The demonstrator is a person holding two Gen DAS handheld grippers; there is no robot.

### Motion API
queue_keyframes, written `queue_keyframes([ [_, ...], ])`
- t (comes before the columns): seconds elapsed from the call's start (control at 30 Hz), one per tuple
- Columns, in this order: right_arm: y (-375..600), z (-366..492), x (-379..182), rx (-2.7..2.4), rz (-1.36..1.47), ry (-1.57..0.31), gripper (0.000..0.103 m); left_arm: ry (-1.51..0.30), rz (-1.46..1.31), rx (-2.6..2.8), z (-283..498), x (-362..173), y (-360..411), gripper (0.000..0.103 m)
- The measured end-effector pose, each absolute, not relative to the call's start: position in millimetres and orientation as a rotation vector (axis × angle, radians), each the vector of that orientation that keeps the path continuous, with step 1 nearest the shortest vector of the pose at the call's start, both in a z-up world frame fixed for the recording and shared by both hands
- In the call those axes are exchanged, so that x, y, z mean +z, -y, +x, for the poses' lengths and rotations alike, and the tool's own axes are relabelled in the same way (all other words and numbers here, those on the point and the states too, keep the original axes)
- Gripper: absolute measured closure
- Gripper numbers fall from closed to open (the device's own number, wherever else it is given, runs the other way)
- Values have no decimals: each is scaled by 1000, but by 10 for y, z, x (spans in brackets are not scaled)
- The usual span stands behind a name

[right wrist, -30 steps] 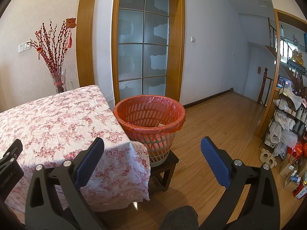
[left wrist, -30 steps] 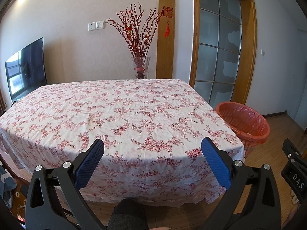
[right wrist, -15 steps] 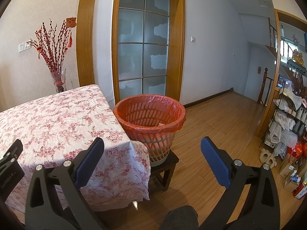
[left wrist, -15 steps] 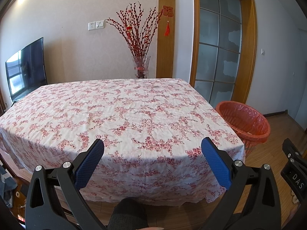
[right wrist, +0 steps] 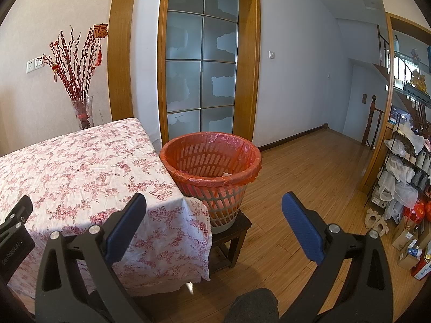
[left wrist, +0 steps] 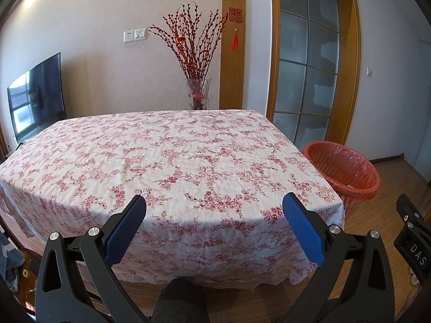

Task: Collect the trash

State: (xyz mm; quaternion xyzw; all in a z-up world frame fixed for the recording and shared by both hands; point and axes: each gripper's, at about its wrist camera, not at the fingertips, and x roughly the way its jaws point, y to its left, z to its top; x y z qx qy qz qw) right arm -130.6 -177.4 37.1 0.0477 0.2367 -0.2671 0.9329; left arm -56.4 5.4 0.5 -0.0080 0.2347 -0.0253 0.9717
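Observation:
A basket lined with an orange-red bag [right wrist: 212, 161] stands on a low dark stool [right wrist: 231, 231] at the table's right corner; it also shows in the left wrist view [left wrist: 347, 167]. Pale scraps lie inside it. My left gripper [left wrist: 214, 207] is open and empty, held in front of the table's near edge. My right gripper [right wrist: 214, 204] is open and empty, short of the basket. No trash shows on the flowered tablecloth [left wrist: 167, 156].
A glass vase of red branches [left wrist: 198, 94] stands behind the table's far edge. A TV [left wrist: 35, 97] is at the left. A glass door [right wrist: 199, 80] is behind the basket. A cluttered rack [right wrist: 404, 167] lines the right wall across wood floor [right wrist: 309, 167].
Almost nothing has changed. Both grippers stay open and nearly still; the views shift only slightly.

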Motion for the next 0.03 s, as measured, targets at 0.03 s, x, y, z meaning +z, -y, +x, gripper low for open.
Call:
queue_keyframes([
  [0.03,1777,-1306,370,-547,97,-484,4,-474,-16,-51,-575,2,-59,3],
])
